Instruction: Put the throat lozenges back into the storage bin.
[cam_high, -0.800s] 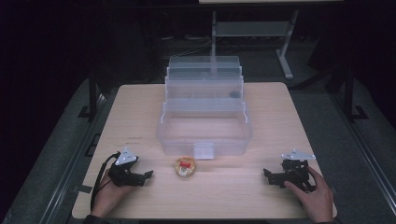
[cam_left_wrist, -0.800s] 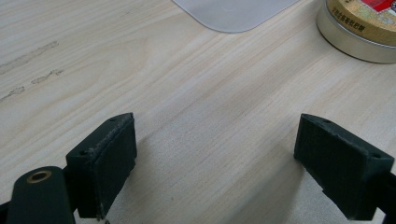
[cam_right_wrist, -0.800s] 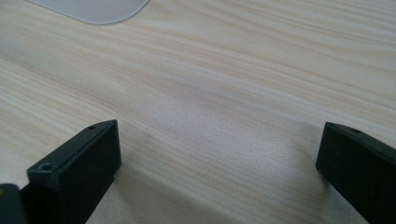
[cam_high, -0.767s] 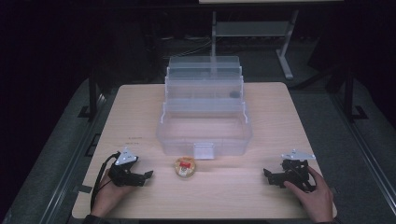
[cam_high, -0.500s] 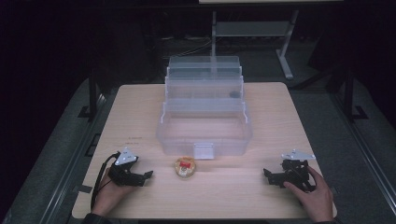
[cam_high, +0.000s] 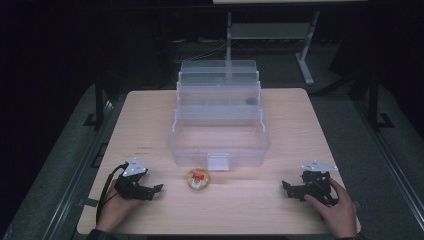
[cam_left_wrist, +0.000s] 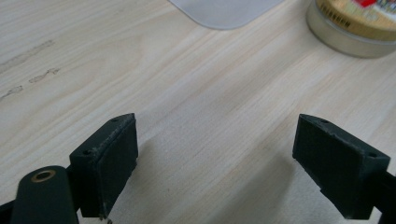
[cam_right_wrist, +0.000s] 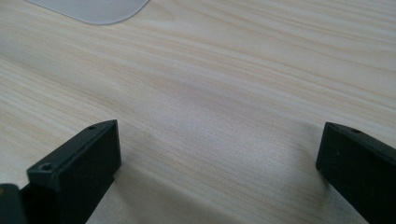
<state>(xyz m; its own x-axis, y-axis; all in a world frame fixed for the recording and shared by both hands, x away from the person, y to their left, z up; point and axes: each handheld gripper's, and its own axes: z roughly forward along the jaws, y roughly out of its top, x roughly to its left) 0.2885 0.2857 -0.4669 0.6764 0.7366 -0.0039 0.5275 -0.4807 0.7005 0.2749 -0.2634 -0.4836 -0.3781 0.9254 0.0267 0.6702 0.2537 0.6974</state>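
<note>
Wooden desk (cam_high: 150, 115) carries a clear tiered plastic organizer box (cam_high: 219, 127) at centre, lid open. Left gripper (cam_high: 152, 189) rests at near-left corner, jaws spread wide, nothing between them. Right gripper (cam_high: 287, 187) rests at near-right, jaws likewise released and empty. Small round tin (cam_high: 198, 178) sits just in front of box, nearer the left gripper, untouched.

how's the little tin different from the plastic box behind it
The tin is small, round, opaque, gold-sided with a red label; the box is large, rectangular, clear, tiered. The tin lies closed; the box stands open, its lowest tray looking bare. Both rest on the table, untouched by either gripper.
</note>
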